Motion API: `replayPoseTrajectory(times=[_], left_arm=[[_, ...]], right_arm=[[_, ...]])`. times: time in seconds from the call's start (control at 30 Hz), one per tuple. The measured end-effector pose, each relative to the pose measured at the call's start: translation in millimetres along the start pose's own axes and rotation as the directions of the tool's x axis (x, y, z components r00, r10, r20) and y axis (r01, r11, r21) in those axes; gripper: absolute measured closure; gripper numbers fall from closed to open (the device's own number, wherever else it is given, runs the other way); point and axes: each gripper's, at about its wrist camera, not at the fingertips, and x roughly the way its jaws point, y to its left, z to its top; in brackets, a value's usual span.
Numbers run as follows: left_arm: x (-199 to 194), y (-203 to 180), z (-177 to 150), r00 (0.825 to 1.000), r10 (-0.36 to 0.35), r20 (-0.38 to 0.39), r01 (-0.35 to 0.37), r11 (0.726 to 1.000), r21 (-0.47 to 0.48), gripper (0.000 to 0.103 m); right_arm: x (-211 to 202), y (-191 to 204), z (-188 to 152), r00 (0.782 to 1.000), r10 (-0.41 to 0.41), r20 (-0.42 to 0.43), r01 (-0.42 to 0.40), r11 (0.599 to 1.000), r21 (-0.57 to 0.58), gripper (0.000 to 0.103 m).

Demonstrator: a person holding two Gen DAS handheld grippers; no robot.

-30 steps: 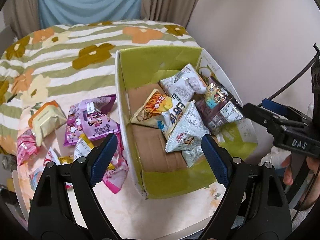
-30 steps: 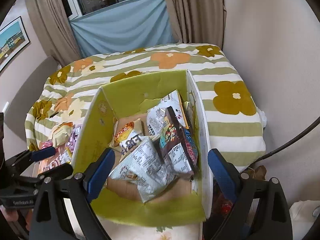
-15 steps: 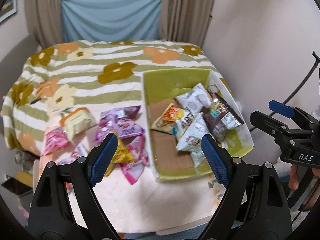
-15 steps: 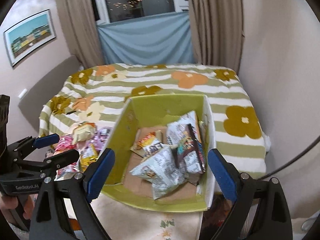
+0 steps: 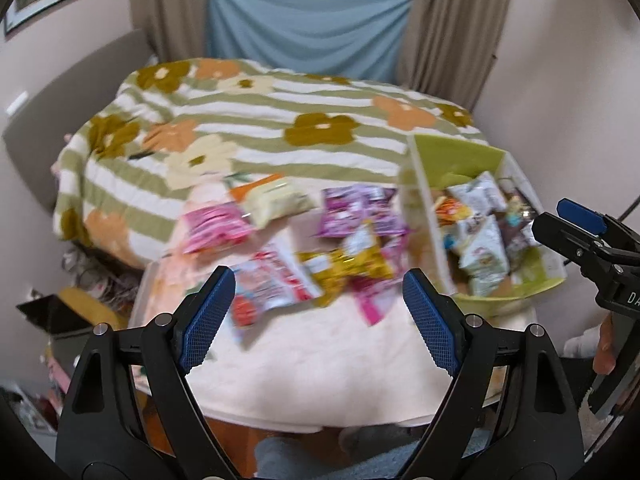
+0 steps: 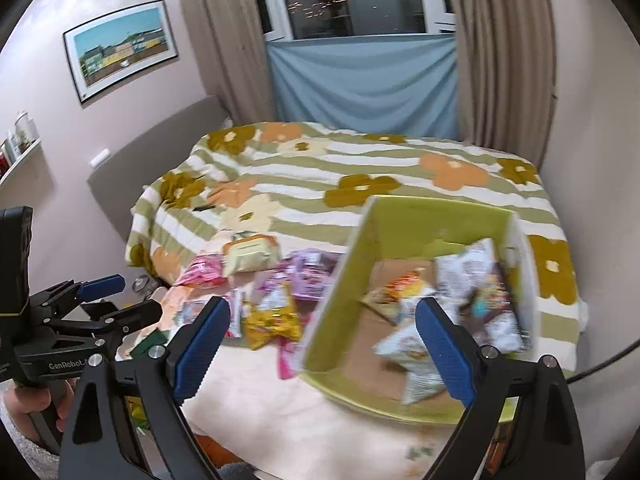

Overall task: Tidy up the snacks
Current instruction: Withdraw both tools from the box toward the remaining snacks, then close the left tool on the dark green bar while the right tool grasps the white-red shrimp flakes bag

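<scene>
A green-lined cardboard box (image 5: 456,152) (image 6: 400,220) holds several snack packets (image 5: 480,240) (image 6: 472,276) at the right of the bed. Several loose packets lie left of it: pink (image 5: 216,226), pale yellow-orange (image 5: 276,198) (image 6: 250,250), purple (image 5: 356,212) (image 6: 308,276), gold (image 5: 344,268) (image 6: 272,320), red-white (image 5: 268,284). My left gripper (image 5: 316,316) is open and empty, held high above the near bed edge. My right gripper (image 6: 320,344) is open and empty, above the box's near left corner. Both views are blurred.
The bed has a green-striped flowered blanket (image 5: 248,120) and a cream cover (image 5: 320,376) at the near edge. Walls close in on the right (image 6: 592,120). Clutter lies on the floor at the left (image 5: 76,304). Blue cloth and curtains hang behind (image 6: 360,80).
Both grippers have pulled back and up from the box, so more of the bed and room shows. The left view has swung left toward the loose packets. Both stayed open.
</scene>
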Motion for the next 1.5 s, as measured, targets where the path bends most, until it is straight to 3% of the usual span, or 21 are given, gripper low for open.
replayPoseTrajectory(times=[0.43,0.67,0.83,1.07,1.17,1.33,1.5], left_arm=[[20,149,-34,0.991,-0.019,-0.135,0.015,0.999,-0.032,0.018],[62,196,-57,0.966,-0.062,-0.250,0.063,0.998,-0.003,0.018],[99,208,-77,0.938,-0.084,-0.336,0.107,0.993,0.049,0.020],[139,207,-98,0.903,-0.093,-0.419,0.132,0.989,0.065,0.033],[149,206,-102,0.902,-0.074,-0.426,0.115,0.991,0.071,0.034],[156,205,-106,0.901,-0.036,-0.432,0.081,0.993,0.087,0.035],[168,203,-112,0.887,-0.007,-0.461,0.067,0.991,0.114,0.047]], right_arm=[[80,112,-14,0.990,0.026,-0.141,-0.014,0.996,0.085,0.010],[124,148,-33,0.973,-0.009,-0.229,0.045,0.987,0.153,0.010],[155,159,-53,0.961,-0.036,-0.275,0.097,0.972,0.213,0.010],[183,157,-74,0.941,-0.004,-0.340,0.123,0.935,0.331,0.010],[198,154,-80,0.926,0.025,-0.376,0.125,0.921,0.369,0.010],[213,149,-81,0.921,0.076,-0.383,0.100,0.902,0.421,0.010],[227,144,-77,0.912,0.136,-0.387,0.074,0.873,0.482,0.010]])
